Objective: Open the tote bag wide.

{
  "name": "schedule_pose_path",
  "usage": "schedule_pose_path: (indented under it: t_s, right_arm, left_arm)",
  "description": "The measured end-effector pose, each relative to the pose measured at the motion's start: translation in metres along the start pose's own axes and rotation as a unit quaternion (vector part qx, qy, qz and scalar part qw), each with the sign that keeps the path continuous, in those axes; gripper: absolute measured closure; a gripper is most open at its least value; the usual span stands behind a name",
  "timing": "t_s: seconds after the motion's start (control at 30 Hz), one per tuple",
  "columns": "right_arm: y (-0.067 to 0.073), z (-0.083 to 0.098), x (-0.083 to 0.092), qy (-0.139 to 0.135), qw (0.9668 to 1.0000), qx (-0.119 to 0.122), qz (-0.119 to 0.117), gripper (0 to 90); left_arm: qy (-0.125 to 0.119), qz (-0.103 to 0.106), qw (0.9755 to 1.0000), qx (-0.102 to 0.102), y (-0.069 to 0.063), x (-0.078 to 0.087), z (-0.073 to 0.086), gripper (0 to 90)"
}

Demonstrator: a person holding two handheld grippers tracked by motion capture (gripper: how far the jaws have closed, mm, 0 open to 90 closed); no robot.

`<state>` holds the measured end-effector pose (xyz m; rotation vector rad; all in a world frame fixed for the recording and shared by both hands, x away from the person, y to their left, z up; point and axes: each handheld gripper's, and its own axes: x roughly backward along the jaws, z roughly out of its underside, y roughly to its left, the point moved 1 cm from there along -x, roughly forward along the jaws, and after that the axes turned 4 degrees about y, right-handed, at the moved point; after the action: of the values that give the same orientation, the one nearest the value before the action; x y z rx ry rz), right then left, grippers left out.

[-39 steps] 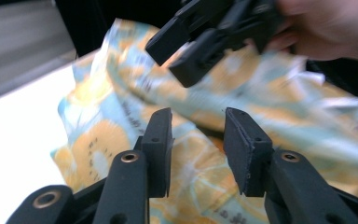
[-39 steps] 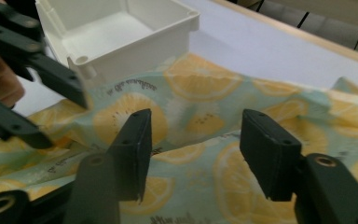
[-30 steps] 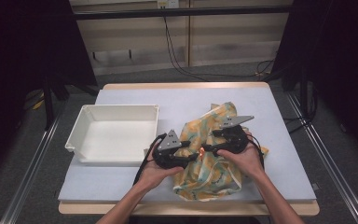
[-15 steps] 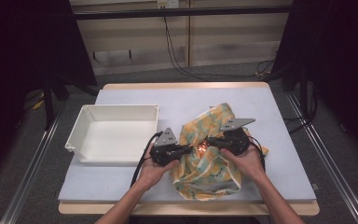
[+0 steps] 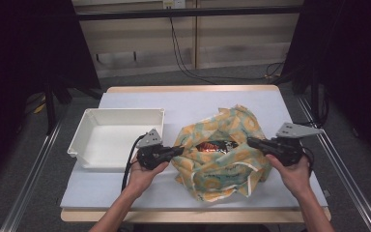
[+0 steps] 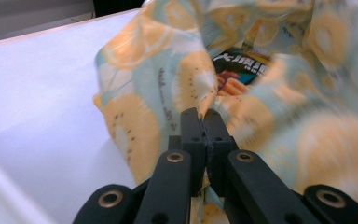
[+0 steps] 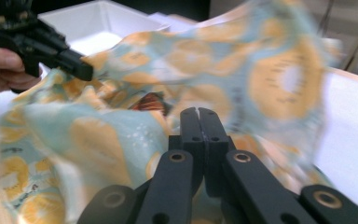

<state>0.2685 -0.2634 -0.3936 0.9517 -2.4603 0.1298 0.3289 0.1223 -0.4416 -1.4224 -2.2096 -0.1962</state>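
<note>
1. Table (image 5: 125, 198): it filled the middle of the high view. The fruit-print cloth bag (image 5: 222, 159) lay right of centre on it, mouth pulled open towards the camera. Risk judged: if the pull ran on sideways, the bag could slide towards the lower edge, since nothing pinned it down.
2. White tray (image 5: 89, 126): left of centre, apart from the bag. A snatched pull by the left gripper could carry cloth or cable against its rim.
3. Left gripper (image 5: 178, 150) and right gripper (image 5: 251, 142): each was clamped on the bag's rim at opposite sides of the mouth. Thin cloth might slip from the pads, or a seam might strain.
4. Snack packet (image 5: 213, 146): inside the mouth, partly hidden. Tilting the bag could spill it.
</note>
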Motion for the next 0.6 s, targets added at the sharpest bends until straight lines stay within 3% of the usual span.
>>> schedule_pose_path:
  t_s: [0.03, 0.07, 0.1, 0.13, 0.2, 0.27, 0.33, 0.43, 0.5, 0.6]
  right_arm:
    - [-0.007, 0.007, 0.014, -0.008, 0.9999, -0.009, 0.012, 90.0]
    - [-0.009, 0.010, 0.018, -0.010, 0.9997, -0.014, 0.015, 90.0]
    - [-0.011, 0.013, 0.022, -0.013, 0.9996, -0.022, 0.009, 90.0]
    - [-0.011, 0.017, 0.024, -0.012, 0.9996, -0.024, 0.011, 90.0]
    - [-0.010, 0.025, 0.026, -0.009, 0.9991, -0.022, 0.034, 90.0]
    - [-0.011, 0.028, 0.027, -0.010, 0.9993, -0.027, 0.024, 90.0]
    - [-0.012, 0.042, 0.030, -0.008, 0.9991, -0.038, 0.016, 90.0]
    - [-0.009, 0.053, 0.030, 0.000, 0.9992, -0.037, 0.013, 90.0]
    - [-0.008, 0.066, 0.028, 0.011, 0.9991, -0.039, 0.013, 88.7]
    - [-0.006, 0.065, 0.026, 0.018, 0.9991, -0.036, 0.010, 72.6]
  left_arm:
    - [-0.003, 0.009, 0.9999, 0.008, 0.002, 0.004, 0.002, 89.7]
    - [-0.003, 0.009, 0.9999, 0.008, 0.002, 0.004, 0.002, 89.7]
    - [-0.008, 0.026, 0.9996, 0.010, 0.001, 0.006, 0.003, 89.7]
    - [-0.001, 0.022, 0.9997, 0.004, -0.003, 0.004, 0.003, 89.8]
    - [0.005, 0.030, 0.9995, 0.003, -0.008, 0.001, 0.005, 89.8]
    - [0.005, 0.037, 0.9993, 0.003, -0.009, 0.000, 0.007, 89.6]
    - [0.014, 0.051, 0.9986, 0.003, -0.016, -0.004, 0.013, 89.4]
    - [0.025, 0.052, 0.9983, -0.002, -0.017, -0.006, 0.016, 88.5]
    - [0.039, 0.038, 0.9984, -0.013, -0.020, -0.010, 0.018, 85.1]
    - [0.023, 0.032, 0.9991, -0.015, -0.024, -0.007, 0.013, 71.2]
